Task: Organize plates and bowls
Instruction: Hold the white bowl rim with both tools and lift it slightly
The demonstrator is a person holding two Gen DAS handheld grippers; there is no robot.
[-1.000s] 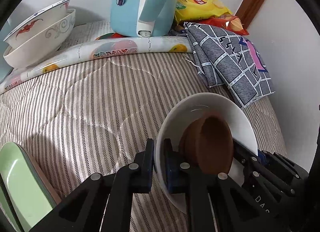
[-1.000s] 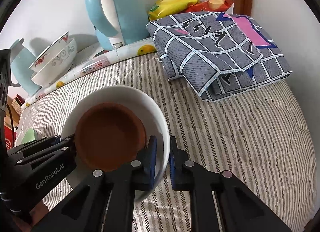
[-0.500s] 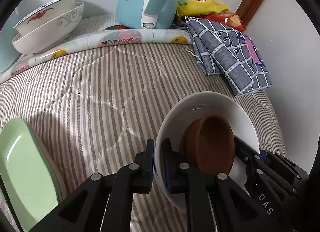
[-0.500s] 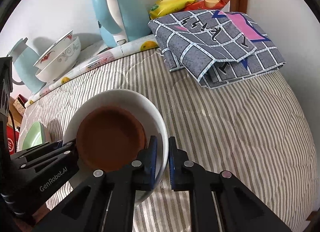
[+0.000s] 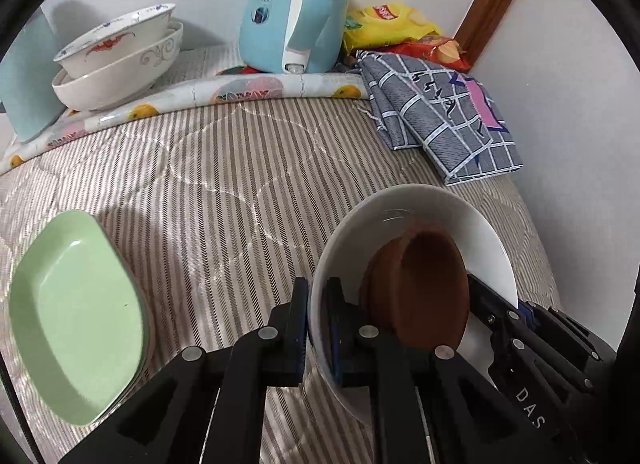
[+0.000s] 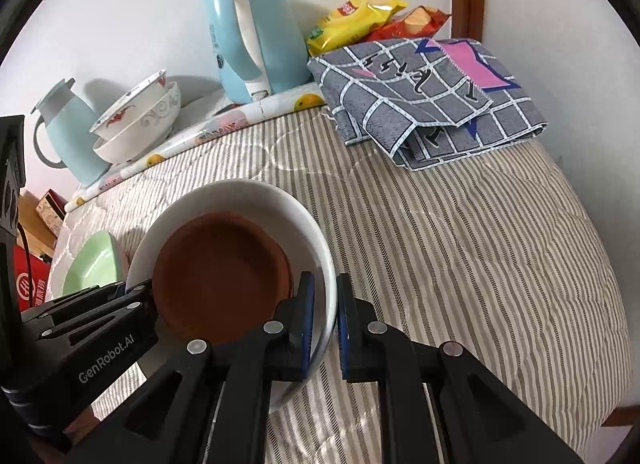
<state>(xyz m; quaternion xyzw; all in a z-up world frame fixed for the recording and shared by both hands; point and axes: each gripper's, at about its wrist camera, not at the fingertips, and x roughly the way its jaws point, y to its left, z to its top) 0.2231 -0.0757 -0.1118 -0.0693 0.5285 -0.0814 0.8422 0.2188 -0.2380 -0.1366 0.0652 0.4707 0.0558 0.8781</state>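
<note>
Pinched on opposite rims by the left gripper (image 5: 318, 328) and right gripper (image 6: 322, 328), the round white ceramic bowl (image 5: 472, 220) is held aloft, a brown clay dish (image 6: 220, 272) nested inside.

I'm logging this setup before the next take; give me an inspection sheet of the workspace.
Surface: striped quilted cover.
Job's things: white bowl holding brown dish; green plate; two stacked patterned bowls.
Clutter: blue kettle, blue jug, checked cloth, snack bags.
Grippers: left hand-held gripper and right hand-held gripper shut on the white bowl's rim.
Cables: black one at left edge.
Surroundings: white wall.
</note>
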